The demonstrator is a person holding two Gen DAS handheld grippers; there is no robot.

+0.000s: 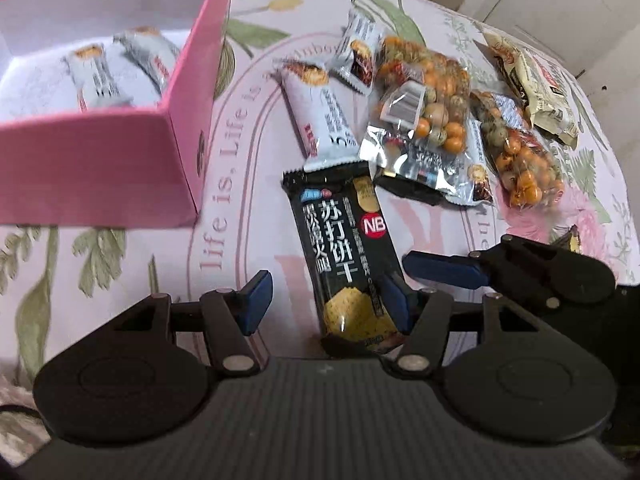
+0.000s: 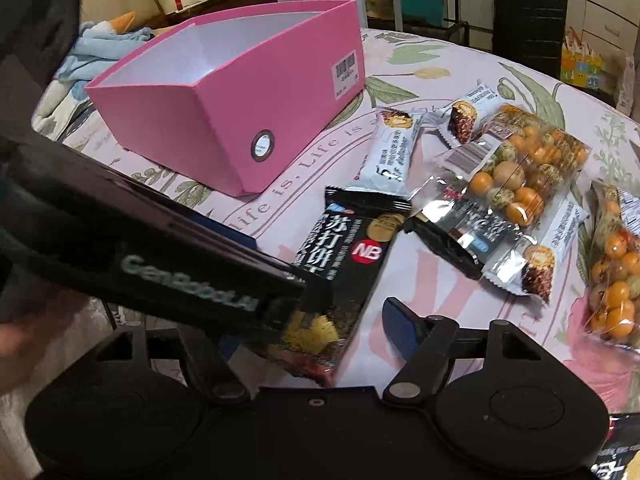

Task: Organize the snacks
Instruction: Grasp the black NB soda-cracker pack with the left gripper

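Observation:
A black soda-cracker packet (image 1: 346,248) lies on the tablecloth between the fingers of my left gripper (image 1: 326,304), which is open around its near end. It also shows in the right wrist view (image 2: 348,256). My right gripper (image 2: 316,328) is open just beside the packet; its left finger is hidden behind the left gripper's body (image 2: 160,264). The pink box (image 1: 120,152) at the left holds two white bar packets (image 1: 116,72). A white bar (image 1: 320,116), a smaller bar (image 1: 358,56) and bags of orange coated nuts (image 1: 428,100) lie beyond.
A second nut bag (image 1: 520,156) and a cream packet (image 1: 536,88) lie at the right. The floral tablecloth (image 1: 100,260) covers a round table. A dark suitcase (image 2: 528,12), boxes and clutter stand behind the table.

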